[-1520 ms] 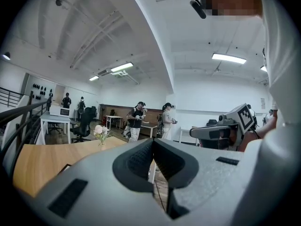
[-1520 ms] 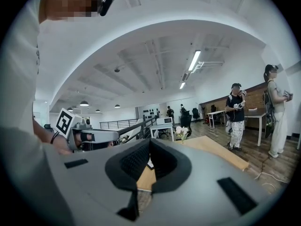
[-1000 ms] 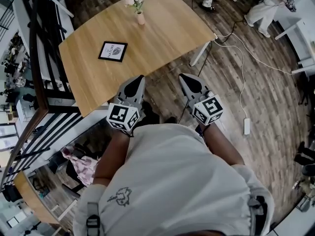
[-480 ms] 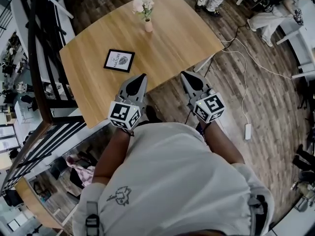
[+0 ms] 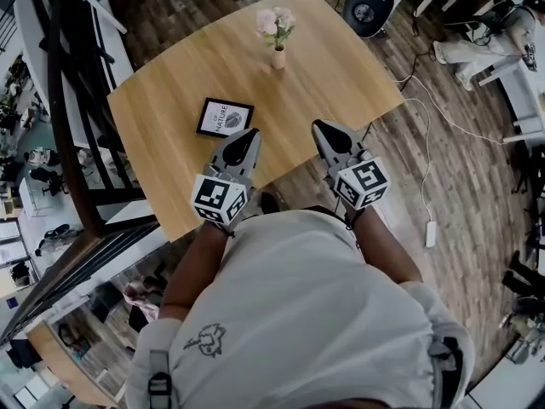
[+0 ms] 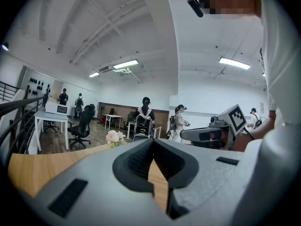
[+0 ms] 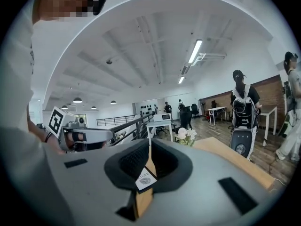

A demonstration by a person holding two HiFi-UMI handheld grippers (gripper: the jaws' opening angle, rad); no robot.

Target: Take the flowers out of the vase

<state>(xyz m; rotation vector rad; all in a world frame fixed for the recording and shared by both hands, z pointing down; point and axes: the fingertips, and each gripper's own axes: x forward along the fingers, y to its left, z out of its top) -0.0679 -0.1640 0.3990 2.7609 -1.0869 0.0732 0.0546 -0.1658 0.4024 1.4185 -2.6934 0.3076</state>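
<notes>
While the flowers point(image 5: 275, 22) stand untouched in the vase point(image 5: 278, 58) at upper centre, the left gripper point(image 5: 247, 135) is closed and empty, and the right gripper point(image 5: 320, 128), its jaws just opened a crack, holds nothing.

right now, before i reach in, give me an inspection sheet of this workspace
Surface: wooden table, holding only two items.
Job's things: flowers upright in the small vase at the far side, untouched.
Clutter: framed card lying flat, nearer the left gripper.
Grippers: left gripper fingers together, empty. Right gripper fingers have just been opening to a slit, nothing between them. Both tips are over the near edge, short of the vase.
Cables: white cable across the floor to a white block, right of the table.
Surroundings: office chair beyond the table, black railing on the left, people standing farther off.
</notes>
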